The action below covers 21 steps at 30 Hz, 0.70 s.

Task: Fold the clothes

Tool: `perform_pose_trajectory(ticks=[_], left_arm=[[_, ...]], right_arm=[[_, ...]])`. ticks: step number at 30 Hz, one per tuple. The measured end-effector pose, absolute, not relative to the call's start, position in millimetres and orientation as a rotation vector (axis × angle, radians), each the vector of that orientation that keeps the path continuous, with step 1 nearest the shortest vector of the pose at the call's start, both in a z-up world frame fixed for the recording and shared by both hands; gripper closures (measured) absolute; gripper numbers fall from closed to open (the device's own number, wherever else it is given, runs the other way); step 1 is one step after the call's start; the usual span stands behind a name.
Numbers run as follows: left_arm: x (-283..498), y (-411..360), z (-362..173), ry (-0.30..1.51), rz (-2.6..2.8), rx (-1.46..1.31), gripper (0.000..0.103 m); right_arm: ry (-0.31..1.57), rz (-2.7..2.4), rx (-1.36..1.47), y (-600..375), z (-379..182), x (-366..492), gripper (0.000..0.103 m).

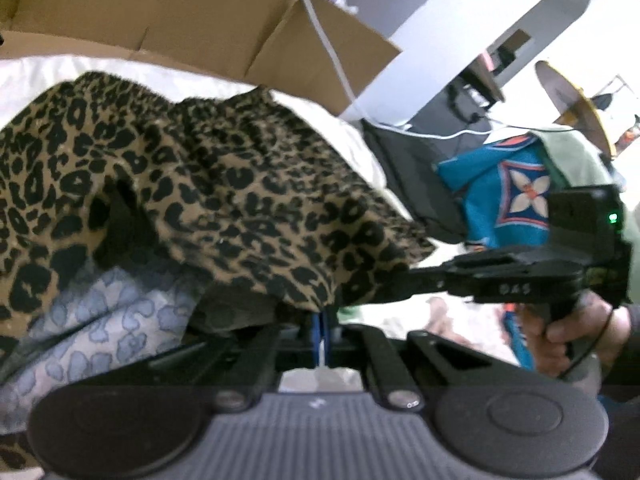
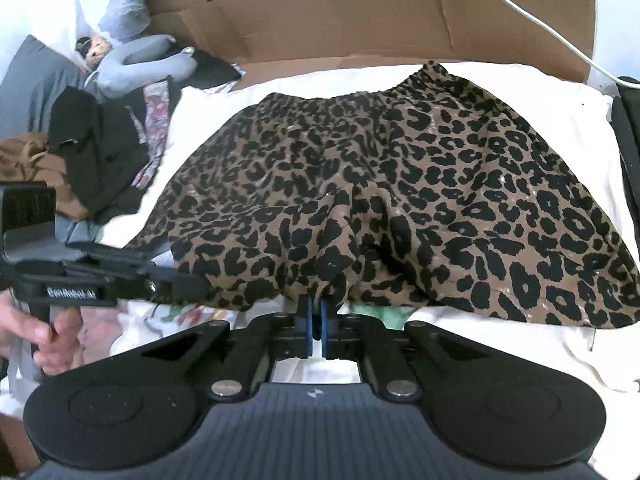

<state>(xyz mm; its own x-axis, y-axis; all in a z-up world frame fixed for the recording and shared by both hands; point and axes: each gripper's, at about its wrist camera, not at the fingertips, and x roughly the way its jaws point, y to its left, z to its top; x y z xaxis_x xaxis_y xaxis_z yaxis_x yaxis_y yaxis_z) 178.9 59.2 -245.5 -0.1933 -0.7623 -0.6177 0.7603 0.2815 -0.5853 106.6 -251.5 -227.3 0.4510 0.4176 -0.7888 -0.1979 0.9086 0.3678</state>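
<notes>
Centrally, a leopard-print skirt [image 2: 400, 184] lies spread over a white sheet [image 2: 560, 344], its gathered waistband at the far side, next to a flattened cardboard box [image 2: 360, 12] that stands behind the sheet. The near hem of the skirt is lifted off the sheet by two hand-held grippers.

From the right wrist camera, the right gripper [image 2: 316, 320] sits at the middle of the near hem, its blue-padded jaws pressed together with the skirt's edge pinched between them. To the left of that spot along the hem, the left gripper [image 2: 188, 286] reaches in sideways, held by a hand [image 2: 48, 340], and its tip is buried in the fabric edge.

From the left wrist camera, the skirt drapes over the left gripper's own jaws, hiding most of them; the blue pads [image 1: 322, 332] show close together under the cloth, clamped on the hem. The pale, faded underside of the print hangs down on the left. The right gripper [image 1: 404, 276] comes in from the right, held by a hand [image 1: 568, 336].

Left of the skirt lies a heap of dark clothes [image 2: 104, 148] and a grey soft toy [image 2: 136, 64]. A white cable [image 1: 328, 40] runs across the cardboard box.
</notes>
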Motion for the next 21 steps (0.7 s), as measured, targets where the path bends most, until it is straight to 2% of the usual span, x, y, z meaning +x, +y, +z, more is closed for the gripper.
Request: perform_pose_trajectory(ticks=[10, 21], left_arm=[[158.3, 82.3, -221.4, 1.165, -1.467, -0.004, 0.102], [131.5, 105.0, -242.4, 1.296, -1.479, 0.112, 0.102]], right_arm=[[1.127, 0.462, 0.197, -246.6, -207.0, 72.2, 0.101], [1.264, 0.55, 0.148, -235.0, -218.0, 42.4, 0.102]])
